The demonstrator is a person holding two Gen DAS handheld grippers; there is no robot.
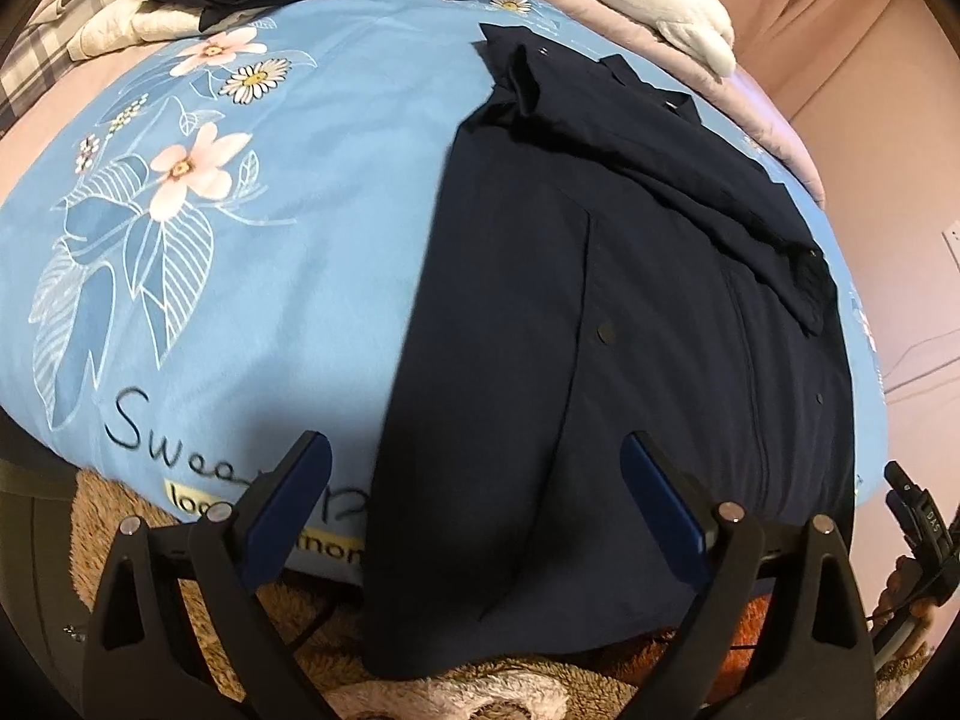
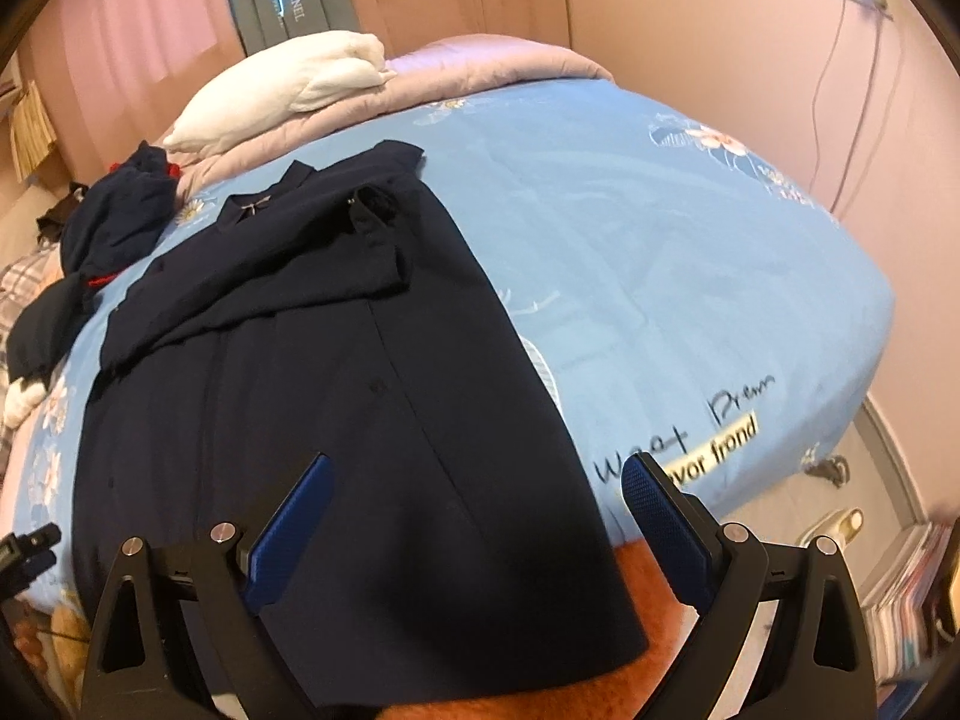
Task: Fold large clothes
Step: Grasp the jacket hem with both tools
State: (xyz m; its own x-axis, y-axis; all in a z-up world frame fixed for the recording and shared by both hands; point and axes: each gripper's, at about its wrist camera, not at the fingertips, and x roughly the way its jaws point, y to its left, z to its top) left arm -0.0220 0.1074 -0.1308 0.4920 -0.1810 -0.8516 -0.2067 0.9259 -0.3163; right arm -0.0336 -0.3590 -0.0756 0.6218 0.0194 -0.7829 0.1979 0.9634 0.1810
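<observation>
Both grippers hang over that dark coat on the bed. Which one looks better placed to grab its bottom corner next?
Probably the right gripper: it is open, with the navy coat hem corner just below its fingers. The left gripper is open too, above the coat's other edge, so it is close.

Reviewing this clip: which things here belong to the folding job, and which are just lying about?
Part of the job:
- navy garment, spread flat on the bed
- left tool, open
- right tool, open

Lying about:
- white pillow
- dark clothes pile
- blue floral sheet

Home bedroom, bed with floral blue duvet, white pillow, pink curtains
</observation>
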